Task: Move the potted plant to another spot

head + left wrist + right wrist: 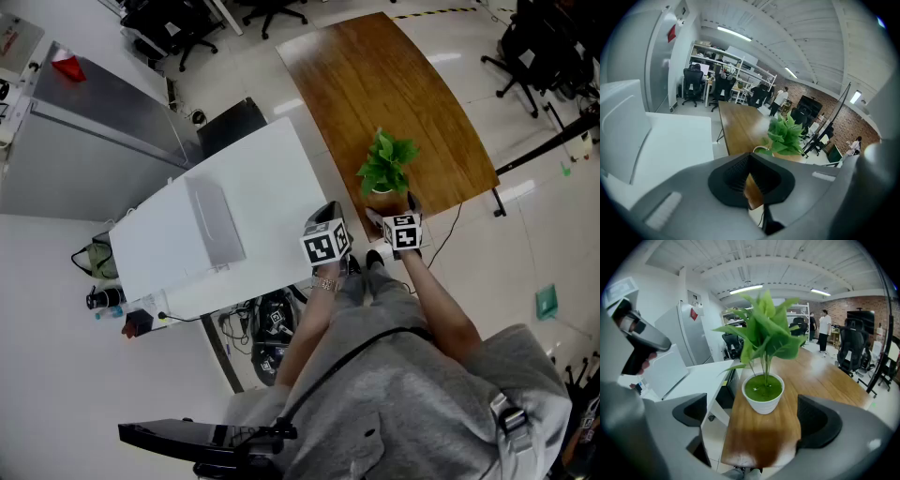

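The potted plant (386, 167), green leaves in a small white pot (763, 394), stands upright near the front edge of the wooden table (394, 84). In the right gripper view my right gripper (753, 420) is open wide just short of the pot, with its pads (818, 420) on either side of the table edge and not touching the pot. In the head view it (396, 214) sits right before the pot. My left gripper (328, 217) hovers left of the plant over the gap between the tables. Its jaws (751, 180) are shut on nothing, and the plant (785, 133) shows beyond them.
A white table (262, 178) with a pale flat box (216, 220) stands left of the wooden one. A metal cabinet (94, 122) is farther left. Cables and gear lie on the floor under the white table (267, 323). Office chairs (534, 47) stand at the back right.
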